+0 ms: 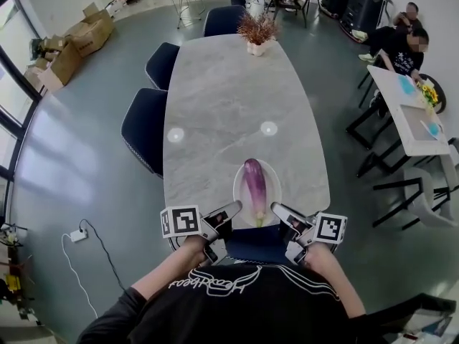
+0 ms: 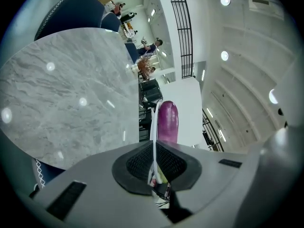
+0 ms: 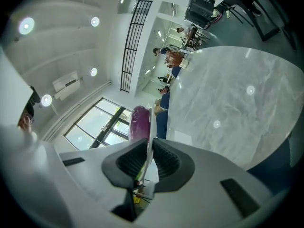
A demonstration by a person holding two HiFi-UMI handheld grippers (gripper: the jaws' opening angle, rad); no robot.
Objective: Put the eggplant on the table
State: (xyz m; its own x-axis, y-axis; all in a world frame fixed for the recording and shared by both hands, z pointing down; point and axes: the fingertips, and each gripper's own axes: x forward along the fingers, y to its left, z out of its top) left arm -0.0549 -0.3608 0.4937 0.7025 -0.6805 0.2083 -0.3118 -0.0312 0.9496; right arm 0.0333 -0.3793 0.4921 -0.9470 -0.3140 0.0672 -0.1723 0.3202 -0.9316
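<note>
The room was a big open hall with a grey floor, and in the middle of it stood a long oval grey marble tabletop [image 1: 222,99] with dark blue upholstered chairs [image 1: 145,127] along its left side. A small pot of dried reddish plant [image 1: 257,31] sat at the far end, brown cardboard boxes [image 1: 79,38] lay by the windows, and a few people sat off to the right.

At the near end, the person held a white oval plate [image 1: 271,181] between both tools. The left gripper [image 1: 228,217] was clamped on the plate's near-left rim and the right gripper [image 1: 281,217] on its near-right rim, each with its ribbed black pads pressed against the thin white edge. A long purple eggplant [image 1: 254,185] lay lengthwise in the plate, its green stem toward the person. The plate overlapped the tabletop's near edge (whether it rested there I couldn't tell).
</note>
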